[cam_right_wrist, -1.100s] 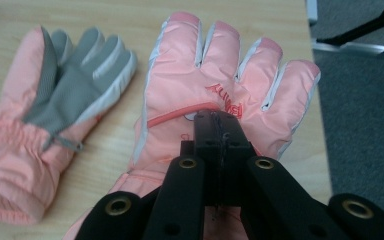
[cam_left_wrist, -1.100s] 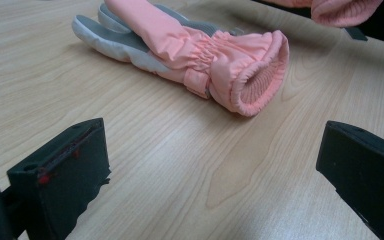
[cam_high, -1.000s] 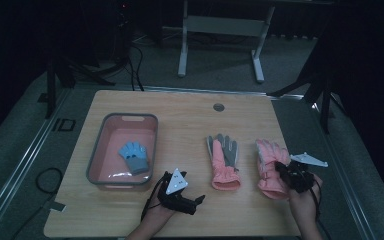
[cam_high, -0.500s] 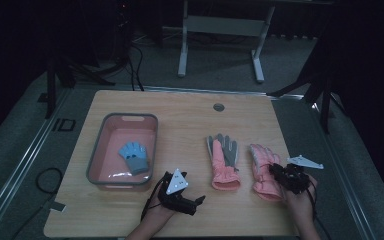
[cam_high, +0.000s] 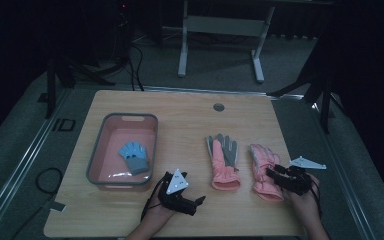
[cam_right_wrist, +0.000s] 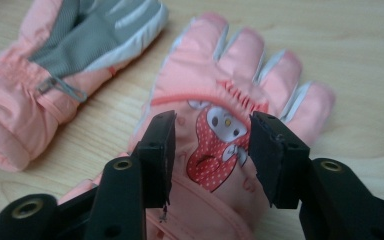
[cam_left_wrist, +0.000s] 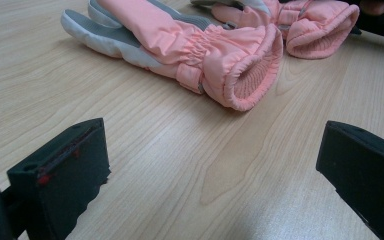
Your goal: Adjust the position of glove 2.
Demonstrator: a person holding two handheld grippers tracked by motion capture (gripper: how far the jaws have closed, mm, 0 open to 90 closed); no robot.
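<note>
— Pink glove with the cartoon patch (cam_right_wrist: 220, 135), where is it relative to the right gripper (cam_right_wrist: 212, 150)?

— It lies flat on the table (cam_high: 190, 115), directly under and ahead of the right gripper's jaws. In the right gripper view the patch shows between the two black jaws, and the glove's fingers point away from them. The cuff is toward the person's hand (cam_high: 305, 205).

— Does the gripper pinch it?

— No. The jaws have just been opening. They stand apart, one at each side of the patch, and the pads do not press the fabric.

— And the second pink glove (cam_high: 224, 162)?

— It lies palm up, grey side showing, just beside the first one, to the left of the right gripper. The two gloves are near, and whether they touch I cannot tell.

— The left gripper (cam_high: 180, 192)?

— Its jaws are spread wide with only bare wood between them. The second glove's cuff opening is ahead of them, well apart. A grey bin (cam_high: 96, 165) with a small blue glove (cam_high: 134, 156) inside sits to the left of this gripper.
</note>
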